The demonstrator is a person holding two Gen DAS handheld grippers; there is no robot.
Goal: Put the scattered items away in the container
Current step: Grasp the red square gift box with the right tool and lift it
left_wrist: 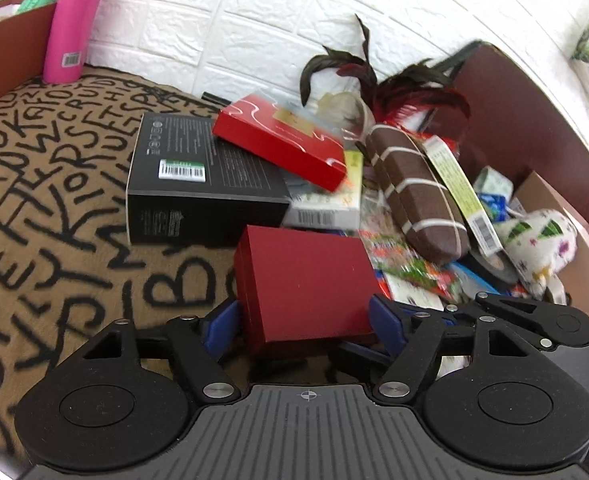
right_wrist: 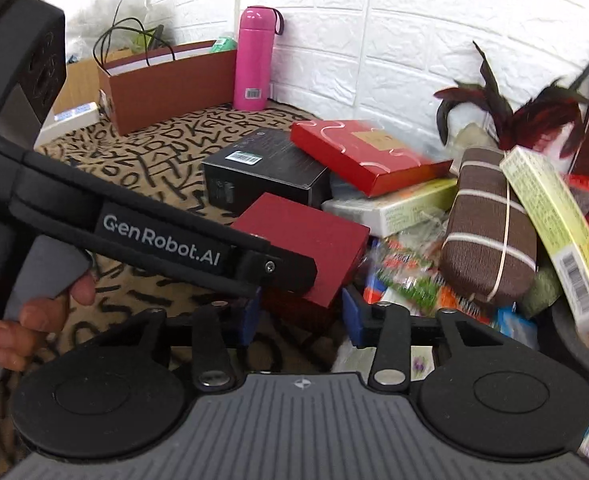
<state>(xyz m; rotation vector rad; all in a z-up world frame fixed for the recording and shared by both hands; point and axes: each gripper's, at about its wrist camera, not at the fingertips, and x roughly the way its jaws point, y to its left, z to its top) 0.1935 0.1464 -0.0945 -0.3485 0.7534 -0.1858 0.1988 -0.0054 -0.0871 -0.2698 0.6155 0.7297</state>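
Left gripper clamped across dark red box: rigid, smooth, probably light; side-wall grip suits; right gripper jaws apart.

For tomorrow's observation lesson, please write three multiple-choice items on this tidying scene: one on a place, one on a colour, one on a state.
1. Where does the bright red flat box rest?
A. Partly on the black box
B. Inside the brown paper bag
C. Under the flask

2. What colour is the upright flask by the wall?
A. Green
B. Pink
C. White

3. What is the left gripper doing?
A. Hanging open over bare cloth
B. Closed on the striped brown case
C. Closed on the dark red box

Answers: 1 A, its corner overlaps the black box's top. 2 B, its body is pink throughout. 3 C, both blue pads press the box's sides.
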